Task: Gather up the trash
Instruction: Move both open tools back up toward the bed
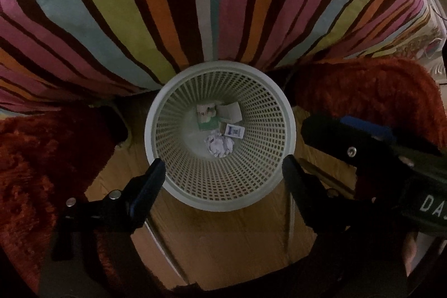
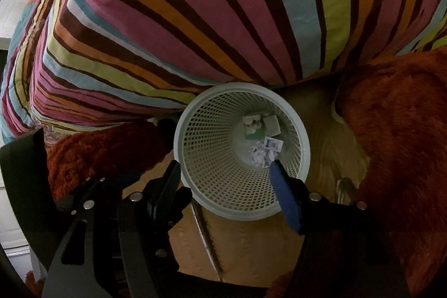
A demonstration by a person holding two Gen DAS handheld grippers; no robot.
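Drop step: left tool (image 1: 222, 168) wide, right tool (image 2: 223, 168) part-open, both empty above basket (image 1: 287, 136) holding crumpled paper (image 1: 219, 145). Next: seek remaining trash.

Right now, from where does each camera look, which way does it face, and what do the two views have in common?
Left wrist: on the left gripper, above the basket, facing down into it; its open black fingers show, the right gripper at the right edge.
Right wrist: on the right gripper, above the basket, tilted down; its open fingers show, one with a blue pad, the left gripper at the left.
Shared: basket, crumpled paper, striped bedcover, red rug, wooden floor.
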